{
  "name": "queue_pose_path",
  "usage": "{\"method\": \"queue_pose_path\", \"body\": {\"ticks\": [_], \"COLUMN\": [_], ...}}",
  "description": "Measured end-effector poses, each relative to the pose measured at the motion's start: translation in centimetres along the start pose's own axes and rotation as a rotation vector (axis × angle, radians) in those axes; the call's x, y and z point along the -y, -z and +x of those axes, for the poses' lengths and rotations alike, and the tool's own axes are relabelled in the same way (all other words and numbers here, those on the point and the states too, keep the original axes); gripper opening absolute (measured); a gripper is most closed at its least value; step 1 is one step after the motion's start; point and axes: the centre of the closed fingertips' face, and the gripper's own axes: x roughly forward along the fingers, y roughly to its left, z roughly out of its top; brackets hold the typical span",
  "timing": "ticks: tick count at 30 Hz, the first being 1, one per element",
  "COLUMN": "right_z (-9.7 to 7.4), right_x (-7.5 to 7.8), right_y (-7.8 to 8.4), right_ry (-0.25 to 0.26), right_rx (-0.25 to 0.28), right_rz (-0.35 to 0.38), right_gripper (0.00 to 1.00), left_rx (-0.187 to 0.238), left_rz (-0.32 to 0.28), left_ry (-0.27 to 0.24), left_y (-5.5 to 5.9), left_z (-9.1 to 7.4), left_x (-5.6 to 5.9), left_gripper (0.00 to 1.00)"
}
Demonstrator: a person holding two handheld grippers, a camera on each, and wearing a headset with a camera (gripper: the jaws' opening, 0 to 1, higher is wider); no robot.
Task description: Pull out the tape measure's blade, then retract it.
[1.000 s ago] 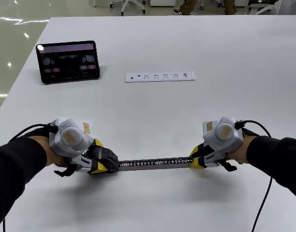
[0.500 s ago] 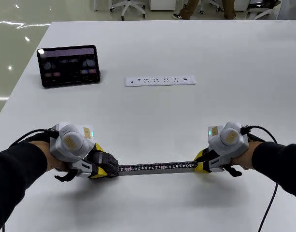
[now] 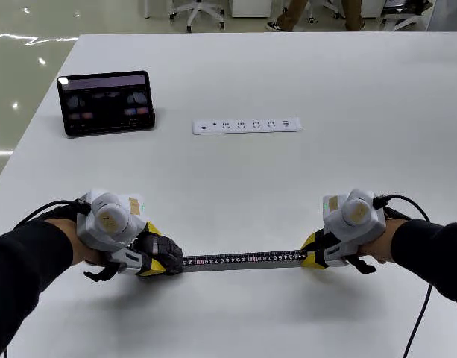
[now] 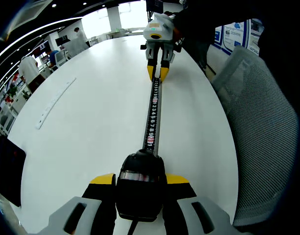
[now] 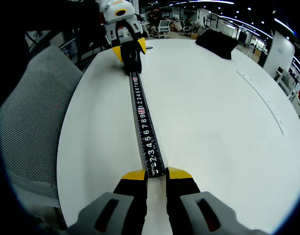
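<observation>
Tape measure (image 4: 140,183) clamped between the left gripper's (image 3: 155,250) fingers (image 4: 103,180), low at the counter (image 3: 288,179); blade (image 3: 243,259) tip pinched between the right gripper's (image 3: 310,251) fingers (image 5: 135,175). Likely hazard: if the right pinch slips off the narrow tip, the spring would whip the blade back toward the left fingers. Long axis of the blade runs straight from one pair of fingers to the other, case mouth facing the right pair.

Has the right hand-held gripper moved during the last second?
Yes: against the power strip, the right hand-held gripper went slightly right, away from the tape measure, lengthening the blade.
</observation>
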Motion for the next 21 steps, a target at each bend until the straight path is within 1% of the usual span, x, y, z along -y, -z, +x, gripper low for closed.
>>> {"method": "queue_pose_path", "body": {"ticks": [6, 11, 21], "right_z": [-0.13, -0.08, -0.1], "right_x": [0.09, 0.04, 0.04], "right_y": [0.35, 0.28, 0.31], "right_ry": [0.001, 0.002, 0.005], "right_rx": [-0.001, -0.001, 0.002], "right_rz": [0.004, 0.008, 0.016], "right_gripper": [0.09, 0.09, 0.09], "left_rx": [0.002, 0.002, 0.005], "left_rz": [-0.003, -0.004, -0.006], "left_ry": [0.002, 0.002, -0.001], "left_y": [-0.04, -0.18, -0.14], "left_z": [0.04, -0.02, 0.06], "left_x": [0.02, 0.15, 0.05], "left_gripper": [0.32, 0.32, 0.32]}}
